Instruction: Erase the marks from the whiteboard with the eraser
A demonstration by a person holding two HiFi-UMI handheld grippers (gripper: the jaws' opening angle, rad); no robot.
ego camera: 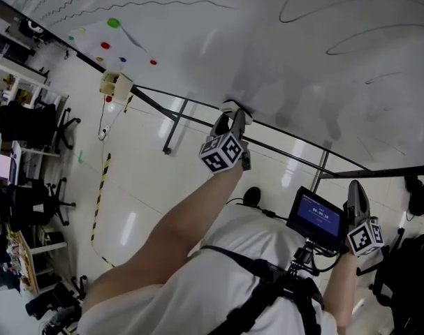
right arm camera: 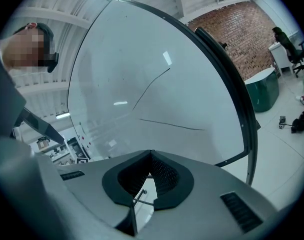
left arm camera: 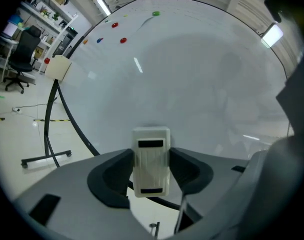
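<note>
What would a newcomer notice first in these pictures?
The big whiteboard fills the top of the head view, with thin dark lines on its right side. The left gripper holds a white eraser between its fingers near the board's lower edge. The right gripper hangs low, shut and empty.

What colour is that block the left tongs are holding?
Off-white. The eraser shows best in the left gripper view.
</note>
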